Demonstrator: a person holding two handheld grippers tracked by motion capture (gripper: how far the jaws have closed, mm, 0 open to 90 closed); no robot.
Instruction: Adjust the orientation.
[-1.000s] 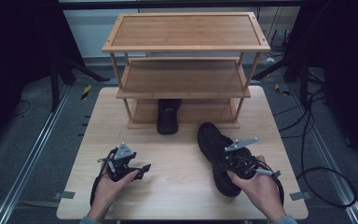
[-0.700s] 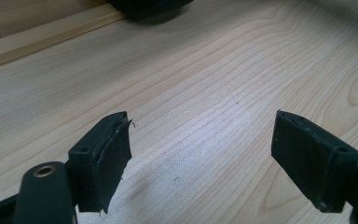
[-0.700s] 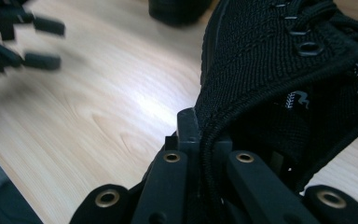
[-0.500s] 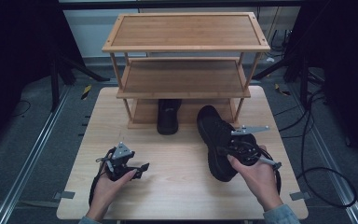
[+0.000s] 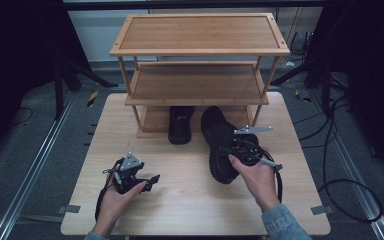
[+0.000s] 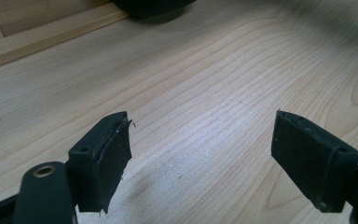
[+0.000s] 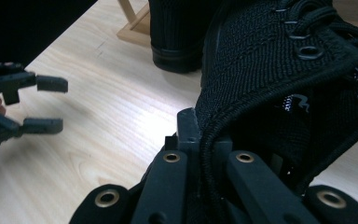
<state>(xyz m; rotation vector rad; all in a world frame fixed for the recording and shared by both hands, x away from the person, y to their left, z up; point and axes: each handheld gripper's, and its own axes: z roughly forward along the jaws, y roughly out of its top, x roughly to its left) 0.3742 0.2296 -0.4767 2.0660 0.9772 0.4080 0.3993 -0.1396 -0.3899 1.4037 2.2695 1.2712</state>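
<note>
My right hand-held gripper (image 5: 234, 148) is clenched on a black shoe (image 5: 222, 146); in the right gripper view its jaws pinch the knitted collar edge of the shoe (image 7: 279, 79), one jaw inside the opening and one outside. The shoe is all black, with a woven upper, metal eyelets, black laces and a thick dark sole. It lies on the light wooden bench (image 5: 190, 200), right of centre, its long axis running near to far with a slight lean to the left; the far end reaches the foot of the wooden rack (image 5: 200, 50), beside the rack's right front post. I cannot tell from the high view which end is the toe. A second black shoe (image 5: 181, 125) sits just to its left, partly under the rack's lowest shelf, apart from the held shoe; its ribbed end also shows in the right gripper view (image 7: 177, 32). My left hand-held gripper (image 5: 150, 181) rests at the near left of the bench, released, its jaws wide apart over bare wood in the left gripper view (image 6: 200, 154), well apart from both shoes.
</note>
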